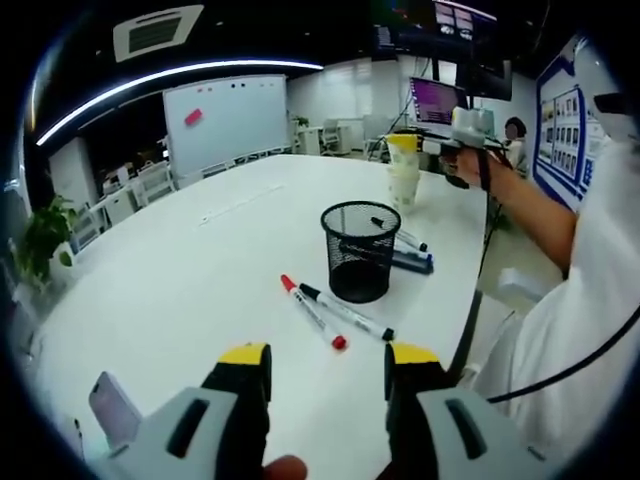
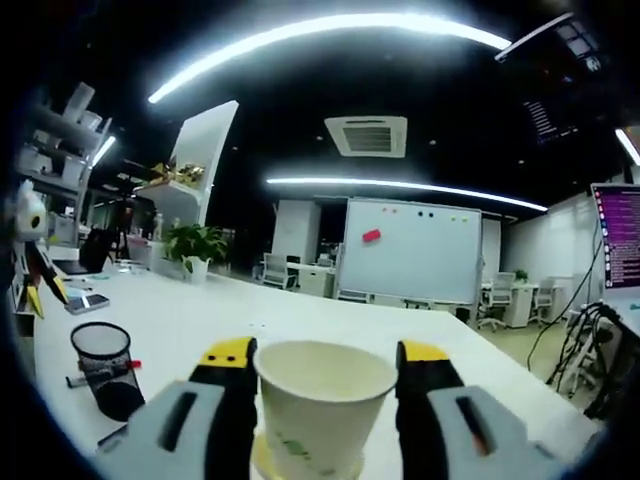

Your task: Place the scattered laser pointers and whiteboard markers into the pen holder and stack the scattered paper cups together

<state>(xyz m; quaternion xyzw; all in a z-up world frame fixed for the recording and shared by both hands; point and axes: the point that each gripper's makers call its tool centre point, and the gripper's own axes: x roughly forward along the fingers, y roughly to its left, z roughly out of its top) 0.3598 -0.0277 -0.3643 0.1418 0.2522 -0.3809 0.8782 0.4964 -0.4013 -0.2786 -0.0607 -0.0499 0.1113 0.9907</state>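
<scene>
**A:** What are the fingers doing?

**B:** In the left gripper view, the left gripper [image 1: 328, 375] hangs over the white surface [image 1: 180, 290] with its yellow-tipped fingers spread apart and nothing between them. In the right gripper view, the right gripper [image 2: 327, 380] has its fingers on either side of a paper cup [image 2: 322, 405], pressed against its walls, gripping it. That cup sits in another cup just below it, whose rim shows at its base.

**A:** And the containers?

**B:** Ahead of the left fingers stands a round black wire-mesh pen holder [image 1: 360, 250], upright, open at the top. I cannot tell what lies inside it through the mesh. In the right gripper view the same holder [image 2: 105, 370] sits far left.

**A:** Where are the markers?

**B:** Two slim white markers lie side by side on the surface between the left fingers and the holder: one with red ends [image 1: 312, 311], one with black ends [image 1: 347, 312]. Behind the holder lie more dark pens [image 1: 400, 250], just beside its base.

**A:** The cups?

**B:** In the left gripper view, a pale stack of paper cups [image 1: 404, 172] is at the far edge of the surface, with the other gripper at it, held by a person's hand [image 1: 462, 165]. The cup walls are smooth and tapered.

**A:** Anything else?

**B:** A small flat phone [image 1: 112, 407] lies near the left fingers. A whiteboard [image 1: 225, 120] stands beyond the surface.
</scene>
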